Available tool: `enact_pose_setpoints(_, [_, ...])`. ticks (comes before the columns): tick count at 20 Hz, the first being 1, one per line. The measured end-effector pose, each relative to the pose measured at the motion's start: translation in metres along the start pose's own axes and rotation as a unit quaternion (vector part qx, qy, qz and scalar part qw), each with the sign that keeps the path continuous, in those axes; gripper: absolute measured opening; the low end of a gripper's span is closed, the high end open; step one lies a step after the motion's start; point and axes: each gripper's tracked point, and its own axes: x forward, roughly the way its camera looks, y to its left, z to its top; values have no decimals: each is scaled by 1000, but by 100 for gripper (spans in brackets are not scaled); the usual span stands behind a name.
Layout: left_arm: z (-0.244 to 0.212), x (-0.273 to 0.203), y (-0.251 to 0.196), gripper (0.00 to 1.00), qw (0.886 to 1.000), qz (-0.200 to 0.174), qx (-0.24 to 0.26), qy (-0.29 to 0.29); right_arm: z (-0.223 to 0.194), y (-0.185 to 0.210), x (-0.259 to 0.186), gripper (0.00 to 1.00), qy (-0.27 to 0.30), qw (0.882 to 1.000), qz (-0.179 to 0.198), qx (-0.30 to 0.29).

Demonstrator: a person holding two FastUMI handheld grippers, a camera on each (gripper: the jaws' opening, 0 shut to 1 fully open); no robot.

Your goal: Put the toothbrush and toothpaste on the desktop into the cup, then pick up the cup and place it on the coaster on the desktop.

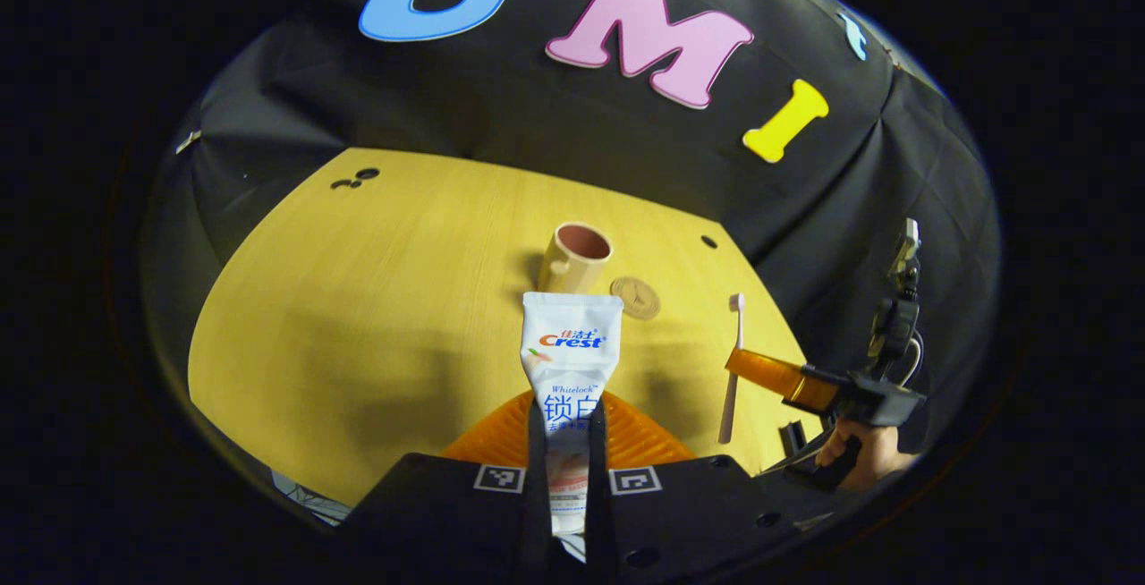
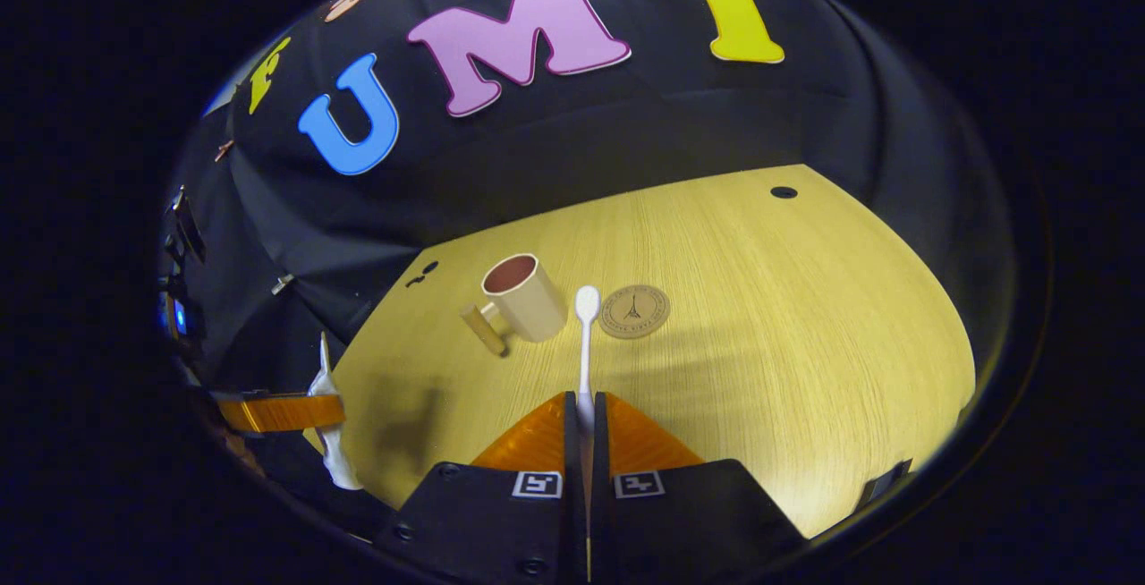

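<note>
Left gripper view: the left gripper [image 1: 567,442] is clamped on a white plastic toothpaste tube [image 1: 570,348], both fingers pressing its lower half, crimped flat end pointing fwd toward the beige ceramic cup with a pinkish inside [image 1: 573,258]. Tube is off the yellow wood-grain desktop [image 1: 358,317] and roughly lined up w/ the cup ahead, prob. so it can be dropped in lengthwise. A round brown coaster [image 1: 635,297] lies just beside the cup, to its right in this view. Farther right, the right gripper [image 1: 747,366] holds a pale pink-white toothbrush [image 1: 733,370] mid-handle, bristle end up, w/ a hand [image 1: 859,446] on its grip.

Right gripper view: the right gripper's jaws are closed on the toothbrush handle; the head reaches fwd, ending between cup and coaster as seen here. How high it sits above the desktop is hard to judge. Cup stands upright, handle toward the left, mouth free, well ahead of the fingertips. At the left edge, the left gripper w/ the toothpaste tube side-on.

Both items lifted, neither in the cup yet; cup not yet on the coaster.
</note>
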Motion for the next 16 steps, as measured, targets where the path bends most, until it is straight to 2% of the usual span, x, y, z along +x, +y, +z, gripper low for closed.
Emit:
enact_pose_setpoints(7, [100,36,-50,20,992,-31,47,-111,55,7,-16,6,-44,997,52,21])
enact_pose_setpoints(10, [141,56,-61,20,986,-37,46,-155,66,1,-21,6,-48,997,61,22])
enact_pose_setpoints(11, [152,64,-63,24,984,-39,43,-170,70,0,-23,6,-49,996,63,25])
enact_pose_setpoints(12, [162,72,-64,19,982,-41,37,-182,72,-4,-22,6,-48,996,66,27])
enact_pose_setpoints(16, [188,111,-58,19,977,-43,12,-208,82,-11,-25,6,-45,996,77,30])
